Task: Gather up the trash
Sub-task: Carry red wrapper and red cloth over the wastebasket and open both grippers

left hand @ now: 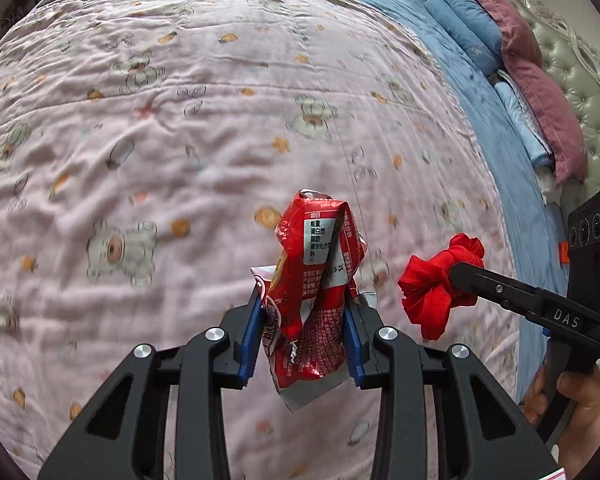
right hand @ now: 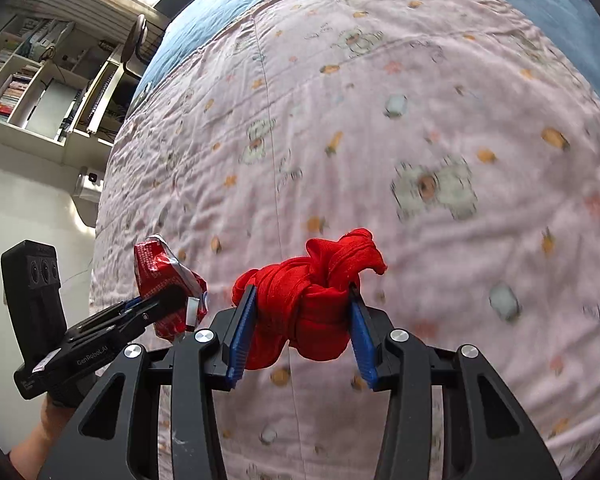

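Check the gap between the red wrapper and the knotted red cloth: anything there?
Nothing held; only the pink quilt behind, between red wrapper and knotted red cloth, in the left wrist view.

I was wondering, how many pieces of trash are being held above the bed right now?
2. A crumpled red snack wrapper sits clamped in the left gripper, and a knotted red cloth in the right gripper. More may lie beyond the views.

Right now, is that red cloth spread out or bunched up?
Bunched up. The red cloth is knotted into a tight wad, clamped between the right claw's blue pads above the quilt.
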